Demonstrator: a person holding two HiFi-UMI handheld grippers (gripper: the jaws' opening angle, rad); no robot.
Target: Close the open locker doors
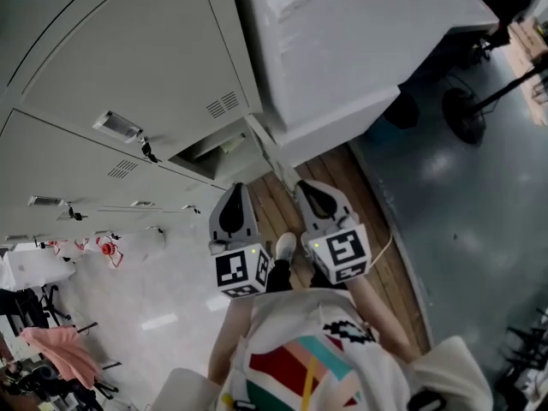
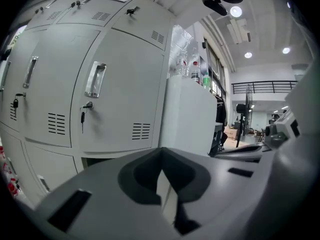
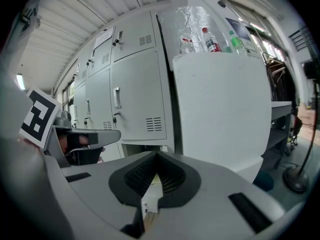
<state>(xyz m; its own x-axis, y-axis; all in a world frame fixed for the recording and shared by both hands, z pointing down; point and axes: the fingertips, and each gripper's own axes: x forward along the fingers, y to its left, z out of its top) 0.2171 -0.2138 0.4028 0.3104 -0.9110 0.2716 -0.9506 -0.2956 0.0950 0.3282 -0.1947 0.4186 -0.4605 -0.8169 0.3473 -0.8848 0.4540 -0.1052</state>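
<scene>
Clearly, most of the job looks done at the left: the upper locker doors [image 2: 117, 91] in the grey bank sit flush, handles and keys showing, and none in view hangs ajar, though the row runs on out of sight, so you cannot rule out more open ones there. Below those doors, one lower compartment [image 1: 208, 150] shows a dark gap; I judge that this locker is open and is the one left for you to shut. Its door is hard to make out, though a thin pale edge just to the right of the gap may be it. Your left gripper [image 1: 237, 191] points towards that gap but is well apart from it, its jaws pressed together with nothing between them. Your right gripper [image 1: 306, 187] is just beside it, jaws likewise together and empty. Neither touches a locker. Further right, a big white cabinet [image 1: 360, 50] with bottles [image 3: 210, 39] on top stands against the end of the row.
</scene>
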